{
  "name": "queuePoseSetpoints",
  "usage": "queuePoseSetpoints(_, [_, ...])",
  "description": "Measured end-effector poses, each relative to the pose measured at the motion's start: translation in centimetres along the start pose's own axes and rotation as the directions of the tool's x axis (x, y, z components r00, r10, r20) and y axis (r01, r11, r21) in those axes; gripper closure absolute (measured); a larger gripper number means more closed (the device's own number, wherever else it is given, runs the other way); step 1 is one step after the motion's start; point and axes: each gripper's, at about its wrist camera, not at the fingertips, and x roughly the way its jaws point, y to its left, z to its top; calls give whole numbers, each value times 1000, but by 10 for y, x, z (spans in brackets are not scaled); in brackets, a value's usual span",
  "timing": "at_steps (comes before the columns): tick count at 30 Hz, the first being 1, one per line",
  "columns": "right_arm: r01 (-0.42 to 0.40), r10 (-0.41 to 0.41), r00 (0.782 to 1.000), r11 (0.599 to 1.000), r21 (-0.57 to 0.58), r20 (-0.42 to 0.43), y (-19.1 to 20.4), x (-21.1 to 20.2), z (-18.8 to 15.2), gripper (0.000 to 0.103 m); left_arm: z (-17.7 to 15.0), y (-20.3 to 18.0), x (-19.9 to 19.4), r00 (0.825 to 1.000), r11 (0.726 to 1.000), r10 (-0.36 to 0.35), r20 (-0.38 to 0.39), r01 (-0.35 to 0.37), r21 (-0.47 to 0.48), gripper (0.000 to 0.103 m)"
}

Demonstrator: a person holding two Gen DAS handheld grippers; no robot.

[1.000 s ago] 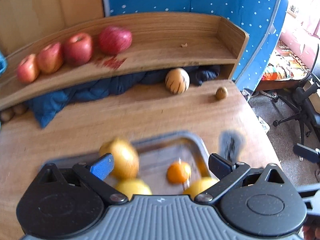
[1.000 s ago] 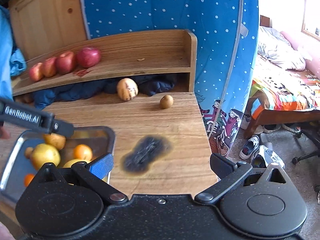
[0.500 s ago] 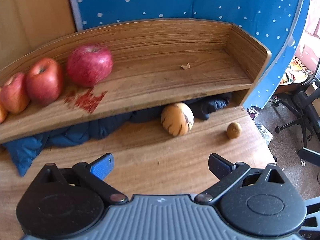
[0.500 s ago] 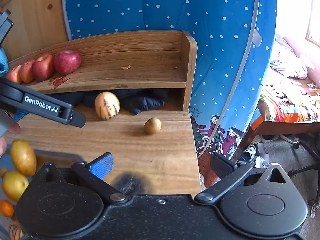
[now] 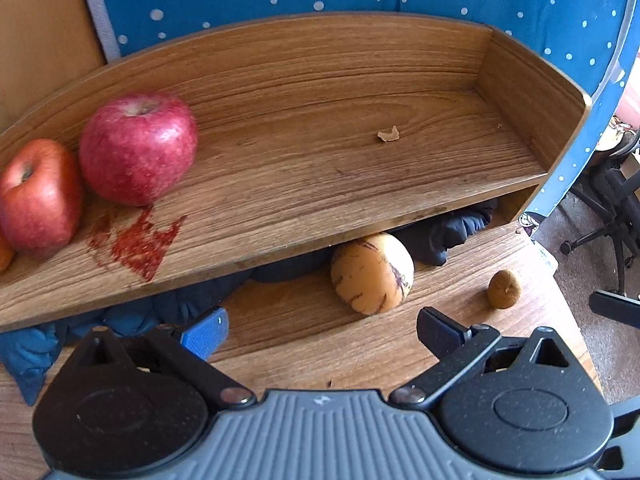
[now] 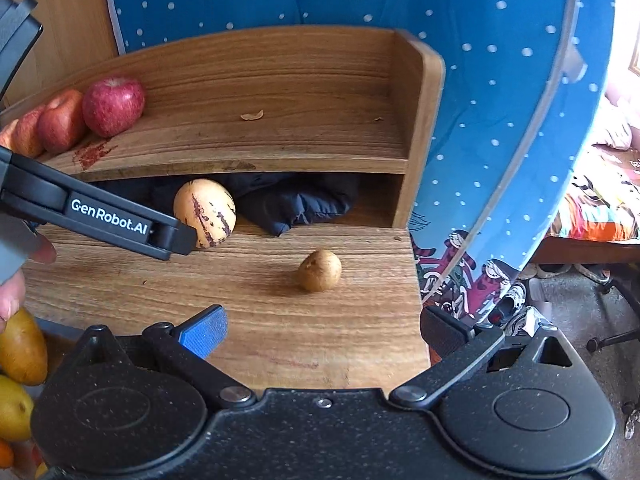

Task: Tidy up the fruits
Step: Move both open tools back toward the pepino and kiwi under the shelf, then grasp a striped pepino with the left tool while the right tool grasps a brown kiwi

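Left gripper [image 5: 322, 326]: your jaws stood wide apart with nothing between them, held low over the desk [image 5: 304, 344] and aimed at the striped melon
Right gripper [image 6: 322, 326]: yours was spread just as wide and also empty, over the bare wood near the desk's right edge
Your hand [image 6: 12, 276]: part of it showed at the left edge of the right wrist view, wrapped on the grey handle of the left tool
Fruit at lower left [image 6: 18, 348]: a brownish-yellow one and a yellow one sat at the frame's edge in the right wrist view; what held them was mostly hidden, so you could not tell from this
Small brown fruit [image 6: 319, 265]: it lay alone on the desk, to the right of the melon and apart from it, ahead of your right gripper
Striped melon [image 5: 372, 274]: pale yellow with dark purple streaks, it rested on the desk at the front lip of the shelf, touching the dark cloth behind it
Dark blue cloth [image 6: 296, 202]: it was bunched in the gap under the shelf, running off to the left
Shelf [image 5: 340, 168]: raised wood, with a red smear near its front left and a small dry scrap toward the middle
Red apples [image 5: 138, 148]: they stood in a row at the shelf's left end, side by side
Backdrop [image 6: 500, 80]: blue fabric with white dots rose behind the shelf
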Motion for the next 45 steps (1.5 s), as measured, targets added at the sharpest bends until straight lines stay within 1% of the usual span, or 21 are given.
queuePoseSetpoints(3, [1, -1, 1000, 1000, -11, -2, 2, 9, 4, 1, 3, -1, 5, 1000, 1000, -23, -2, 23, -3, 1])
queuePoseSetpoints(6, [7, -7, 1000, 1000, -6, -9, 2, 17, 6, 5, 6, -4, 10, 999, 999, -45, -4, 45, 4, 1])
queuePoseSetpoints(8, [15, -15, 1000, 1000, -4, -12, 2, 20, 8, 10, 8, -6, 13, 999, 999, -48, -4, 48, 13, 2])
queuePoseSetpoints(11, [26, -26, 1000, 1000, -12, -11, 5, 24, 9, 15, 10, -7, 17, 999, 999, -51, -1, 51, 18, 6])
queuePoseSetpoints(12, [24, -24, 1000, 1000, -14, -11, 6, 25, 9, 16, 11, -6, 18, 998, 998, -55, -1, 55, 14, 6])
queuePoseSetpoints(14, [17, -17, 1000, 1000, -15, -13, 7, 27, 10, 23, 12, -4, 19, 998, 998, -63, 0, 63, 4, 9])
queuePoseSetpoints(18, [21, -21, 1000, 1000, -6, -10, 8, 31, 12, 30, 15, -1, 23, 996, 996, -86, -3, 86, -11, 13])
queuePoseSetpoints(21, [27, -27, 1000, 1000, -4, -10, 9, 33, 14, 36, 18, 2, 26, 995, 995, -102, -1, 102, -22, 19])
queuePoseSetpoints(23, [29, -29, 1000, 1000, -5, -10, 10, 35, 15, 40, 18, 4, 27, 994, 994, -109, 4, 109, -30, 25])
queuePoseSetpoints(25, [30, -30, 999, 1000, -6, -12, 10, 37, 16, 45, 19, 6, 29, 992, 992, -123, 11, 123, -41, 29])
queuePoseSetpoints(29, [28, -28, 1000, 1000, 0, -8, 9, 39, 17, 50, 19, 7, 32, 988, 987, -152, 12, 152, -59, 41])
queuePoseSetpoints(30, [29, -29, 1000, 1000, 0, -6, 9, 40, 18, 52, 19, 6, 32, 988, 986, -155, 12, 156, -60, 42])
queuePoseSetpoints(32, [34, -34, 999, 999, 3, 0, 8, 41, 20, 61, 20, 6, 33, 986, 984, -166, 14, 167, -63, 47])
queuePoseSetpoints(33, [36, -36, 999, 999, 5, 2, 8, 40, 20, 63, 20, 8, 35, 986, 984, -166, 15, 166, -67, 47])
queuePoseSetpoints(35, [35, -35, 999, 999, 3, 4, 8, 40, 20, 72, 19, 6, 34, 986, 983, -166, 17, 167, -70, 48])
queuePoseSetpoints(39, [29, -29, 1000, 1000, 3, 4, 7, 38, 18, 72, 14, 5, 29, 986, 982, -167, 14, 168, -85, 48])
queuePoseSetpoints(45, [11, -11, 1000, 1000, 13, -5, 8, 27, 10, 72, 1, 5, 18, 986, 983, -167, -9, 165, -80, 48])
